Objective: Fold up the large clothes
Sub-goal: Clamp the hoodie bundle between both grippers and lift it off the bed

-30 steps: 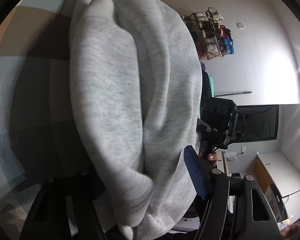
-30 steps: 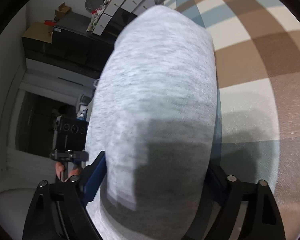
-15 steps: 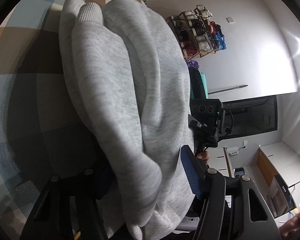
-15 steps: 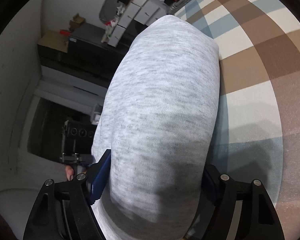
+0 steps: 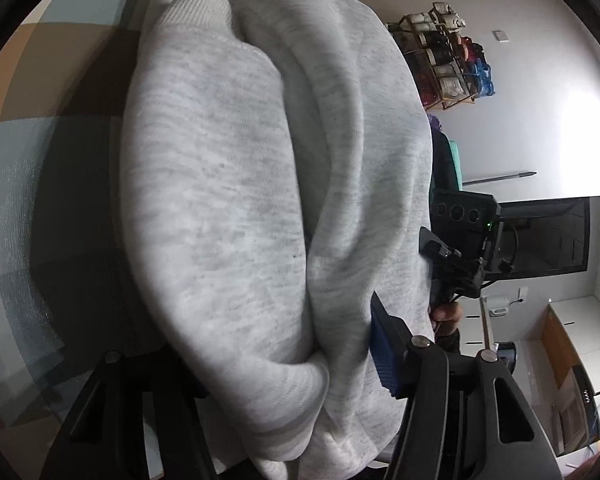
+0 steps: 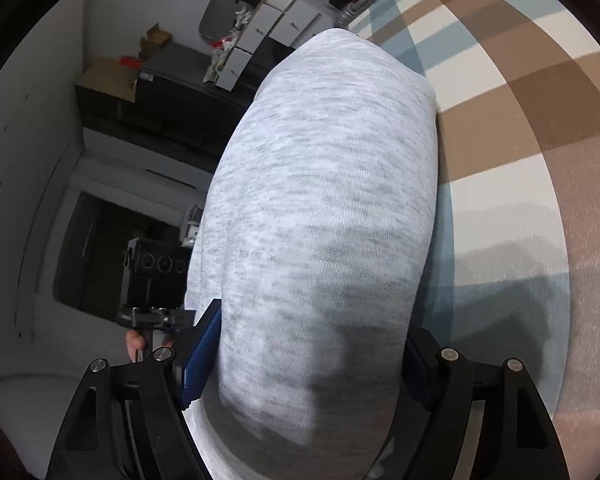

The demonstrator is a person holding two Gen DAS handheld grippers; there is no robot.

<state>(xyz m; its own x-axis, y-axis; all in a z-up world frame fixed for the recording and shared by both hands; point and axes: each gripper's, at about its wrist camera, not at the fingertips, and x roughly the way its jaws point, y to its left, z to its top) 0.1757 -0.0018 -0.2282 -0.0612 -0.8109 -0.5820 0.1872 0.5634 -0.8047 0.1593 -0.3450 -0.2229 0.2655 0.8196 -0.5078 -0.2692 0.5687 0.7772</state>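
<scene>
A thick, folded grey sweatshirt (image 5: 236, 200) fills the left wrist view, its ribbed cuff (image 5: 188, 4) at the top. It hangs over the checked rug (image 5: 40, 120). My left gripper (image 5: 284, 360) has the bundle between its jaws, which are closing; the blue pad (image 5: 384, 348) presses its right side, and cloth hides the other finger. In the right wrist view the same sweatshirt (image 6: 324, 200) bulges out of my right gripper (image 6: 308, 360), both pads pressed against its sides. Each view shows the other hand-held gripper (image 5: 460, 236) (image 6: 156, 276) beyond the cloth.
The brown, white and blue checked rug (image 6: 520, 120) lies below the garment. A shoe rack (image 5: 448, 64) stands by the white wall and a dark screen (image 5: 548, 236) beside it. White drawers and boxes (image 6: 276, 28) sit at the rug's far end.
Both grippers keep hold of the sweatshirt. The left jaws have drawn closer together on it, and the right gripper has sunk a little toward the rug.
</scene>
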